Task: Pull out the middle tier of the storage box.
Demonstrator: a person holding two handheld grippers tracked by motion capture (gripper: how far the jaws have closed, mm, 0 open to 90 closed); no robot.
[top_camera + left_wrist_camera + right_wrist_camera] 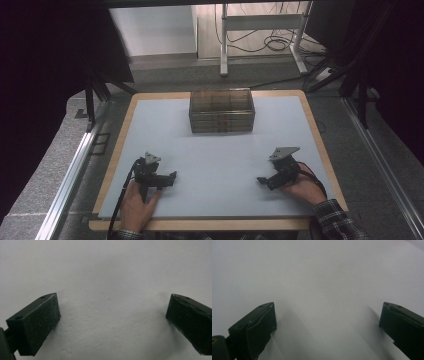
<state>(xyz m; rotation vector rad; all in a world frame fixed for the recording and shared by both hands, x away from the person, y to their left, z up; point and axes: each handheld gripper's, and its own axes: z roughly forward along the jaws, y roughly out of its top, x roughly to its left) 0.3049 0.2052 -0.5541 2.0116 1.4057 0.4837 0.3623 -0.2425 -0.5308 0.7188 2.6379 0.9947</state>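
My left gripper [167, 179] rests on the pale table top [220, 150] near the front left, held by a hand, its jaws pointing right. In the left gripper view the left gripper [113, 315] is open, with bare white surface between its two black jaws. My right gripper [264, 181] lies near the front right, held by the other hand, jaws pointing left. The right gripper view also has the right gripper [327, 320] open over bare table. A clear plastic box with several drawers or compartments [221, 110] stands at the back centre of the table, well away from both grippers.
The table has a wooden rim [115, 150]. Beyond it are a grey floor, a white desk frame [260, 30] with cables, and dark stands at both sides. A metal rail [70, 170] runs along the left.
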